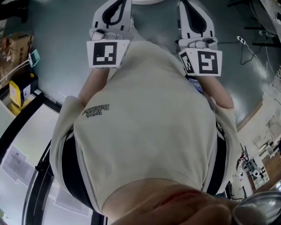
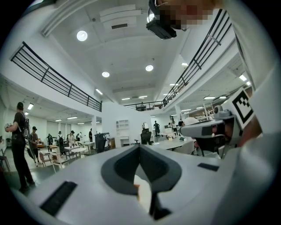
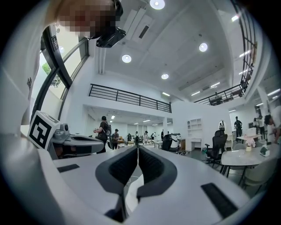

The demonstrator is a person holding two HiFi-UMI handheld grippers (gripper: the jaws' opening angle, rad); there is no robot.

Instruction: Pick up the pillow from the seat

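Note:
No pillow and no seat holding one shows in any view. In the head view I look down on the person's beige shirt (image 1: pixel 145 123); both grippers are held out level in front of it, side by side. The left gripper (image 1: pixel 115 11) and the right gripper (image 1: pixel 192 13) each carry a marker cube. In the left gripper view the left gripper (image 2: pixel 139 147) has its dark pads (image 2: pixel 120 169) meeting at the tip, shut on nothing. In the right gripper view the right gripper (image 3: pixel 138 149) is likewise shut and empty. Each gripper view shows the other gripper beside it.
A large hall lies ahead with white tables (image 3: pixel 250 158), black office chairs (image 3: pixel 217 147) and several people standing (image 2: pixel 19 140). In the head view a cardboard box (image 1: pixel 17 44) and a yellow item (image 1: pixel 16 93) sit at the left, and a cable (image 1: pixel 246 48) lies on the grey floor at the right.

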